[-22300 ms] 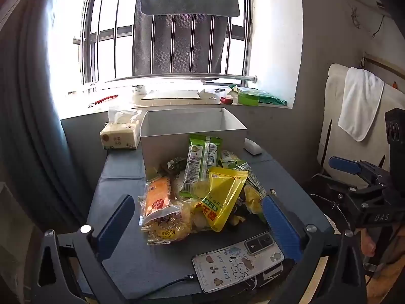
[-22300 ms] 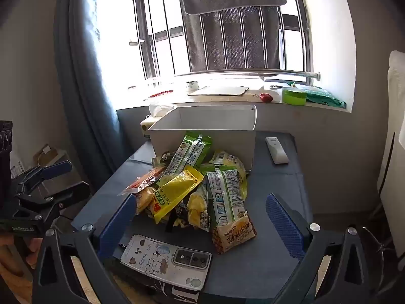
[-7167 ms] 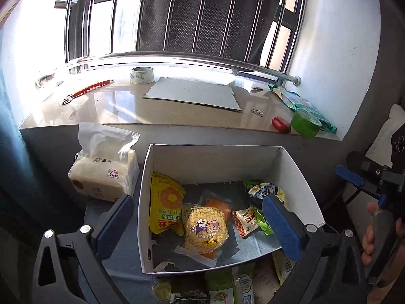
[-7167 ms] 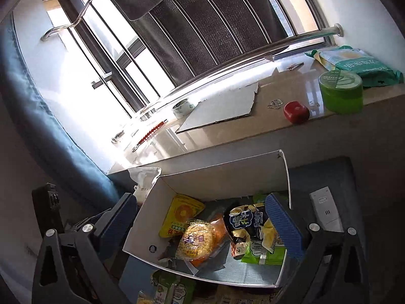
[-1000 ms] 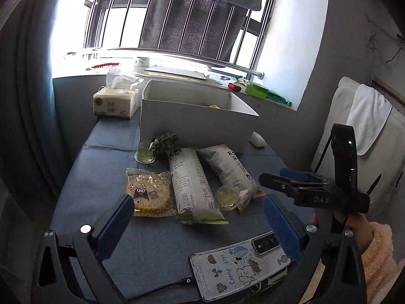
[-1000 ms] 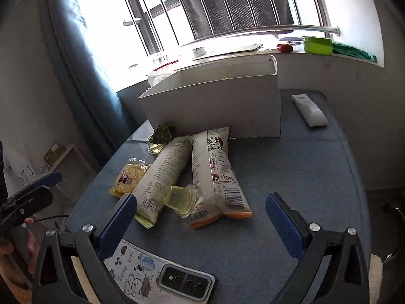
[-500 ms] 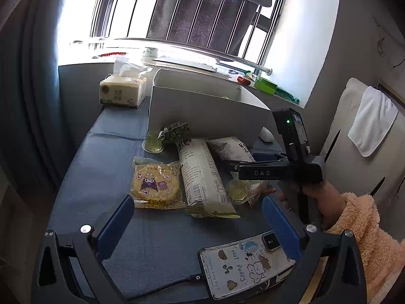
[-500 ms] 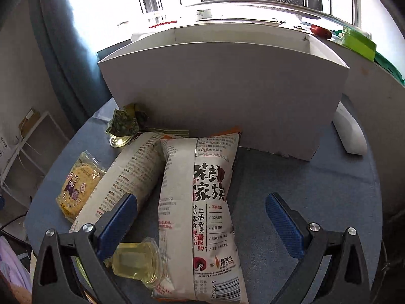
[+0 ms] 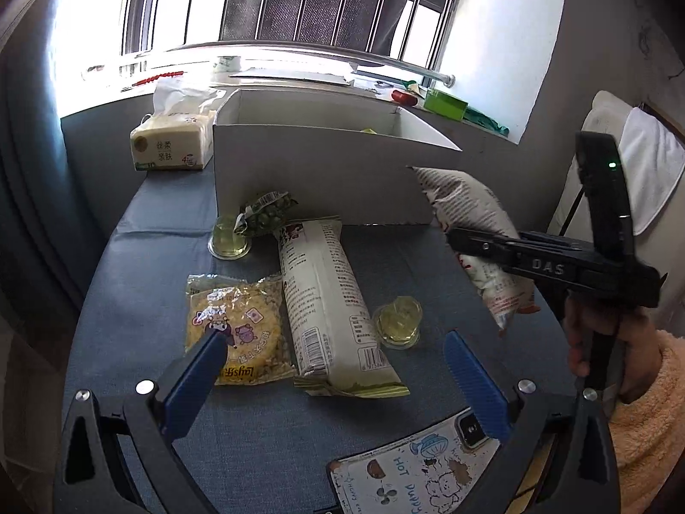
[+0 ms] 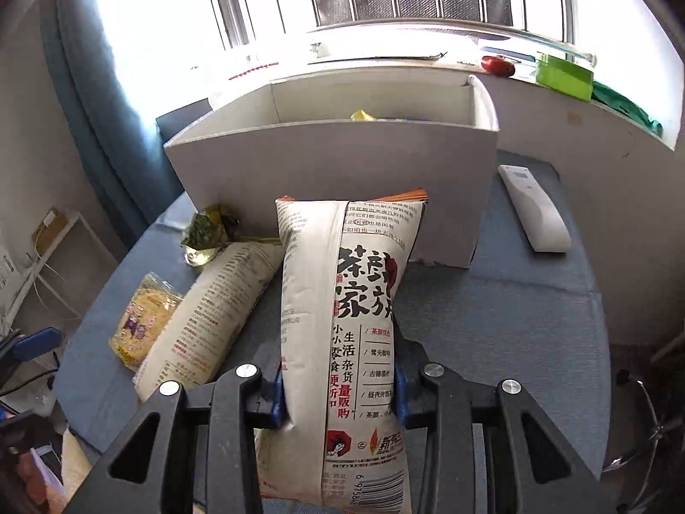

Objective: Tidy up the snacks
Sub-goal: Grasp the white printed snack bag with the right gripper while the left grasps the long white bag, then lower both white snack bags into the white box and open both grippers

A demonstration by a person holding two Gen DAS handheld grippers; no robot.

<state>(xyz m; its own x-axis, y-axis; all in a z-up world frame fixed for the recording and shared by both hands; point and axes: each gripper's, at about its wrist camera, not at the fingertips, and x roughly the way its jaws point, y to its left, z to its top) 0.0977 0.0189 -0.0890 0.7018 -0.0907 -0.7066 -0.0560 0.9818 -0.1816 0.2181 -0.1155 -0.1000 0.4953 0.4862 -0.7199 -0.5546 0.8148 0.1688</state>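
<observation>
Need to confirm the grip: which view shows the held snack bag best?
Right wrist: the snack bag fills the centre, pinched by the right gripper. Left wrist shows it side-on, lifted, partly hidden.

There are two long white snack bags, one lying at the middle of the frame and one lifted at the right. There are two clear jelly cups, one yellow cracker packet, one green pea packet, one white box, one tissue pack, one phone and one remote.
</observation>
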